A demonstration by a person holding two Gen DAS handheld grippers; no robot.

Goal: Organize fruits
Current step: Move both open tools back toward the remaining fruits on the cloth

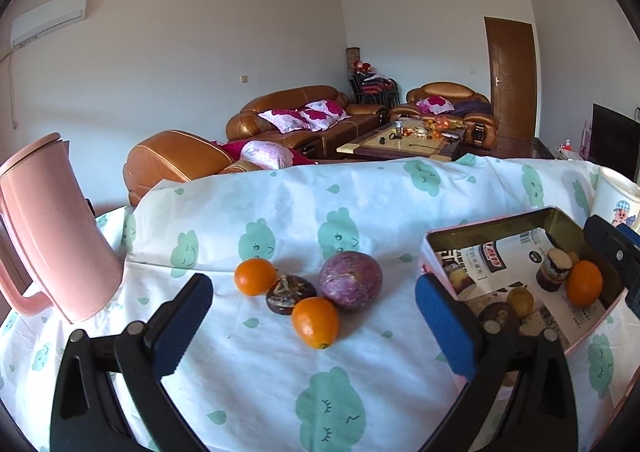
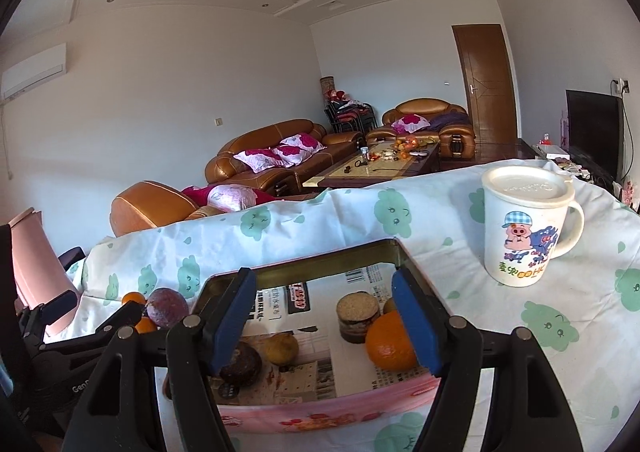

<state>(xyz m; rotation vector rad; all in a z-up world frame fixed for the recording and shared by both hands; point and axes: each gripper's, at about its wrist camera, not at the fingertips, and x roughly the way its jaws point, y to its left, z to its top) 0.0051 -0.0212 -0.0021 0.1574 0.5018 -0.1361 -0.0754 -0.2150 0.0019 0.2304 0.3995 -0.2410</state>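
On the cloth (image 1: pixel 280 380) lie four loose fruits in one touching cluster: two oranges (image 1: pixel 255 276), one purple fruit (image 1: pixel 350 280) and one dark brown fruit (image 1: pixel 290 294). The left gripper (image 1: pixel 314 328) hangs over them, fingers wide apart and empty. The tin (image 2: pixel 320 410) holds one orange (image 2: pixel 390 342), one yellowish fruit (image 2: pixel 282 348), one dark fruit (image 2: pixel 240 368) and one jar (image 2: pixel 357 316). The right gripper (image 2: pixel 326 322) hangs above the tin, fingers apart, gripping nothing. One mug (image 2: pixel 524 228) and one pink jug (image 1: pixel 52 228) stand nearby.
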